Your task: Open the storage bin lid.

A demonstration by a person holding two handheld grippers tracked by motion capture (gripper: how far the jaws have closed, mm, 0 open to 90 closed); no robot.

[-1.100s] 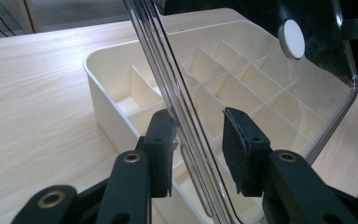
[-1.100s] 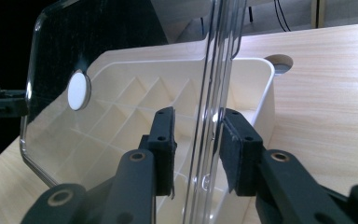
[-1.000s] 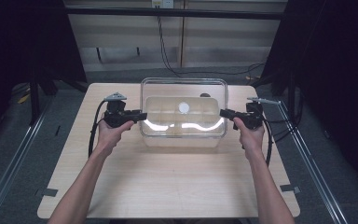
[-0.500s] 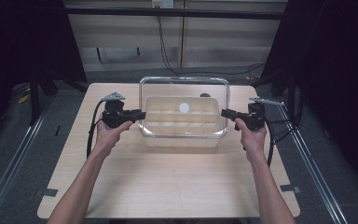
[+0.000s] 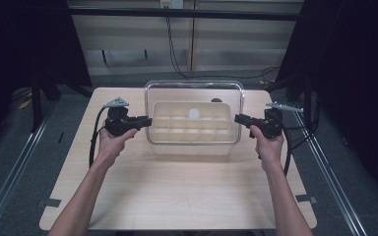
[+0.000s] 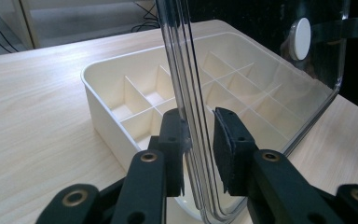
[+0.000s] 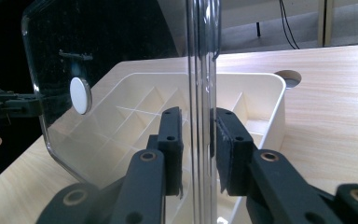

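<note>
The left gripper (image 5: 144, 120) clamped the left edge of a clear lid (image 5: 193, 93), its pads (image 6: 175, 135) pressing the rim. The right gripper (image 5: 240, 119) gripped the opposite edge the same way. Between them the lid hung above a cream divided tray (image 5: 193, 129), which sat on the wooden table (image 5: 177, 191). A white round knob (image 5: 193, 113) marked the lid's centre.

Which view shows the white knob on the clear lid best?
The left gripper view: the knob is nearest and sharpest there, seen side-on against the lid. The right gripper view shows it smaller, against a dark background. The high view shows it as a small white dot over the tray.
</note>
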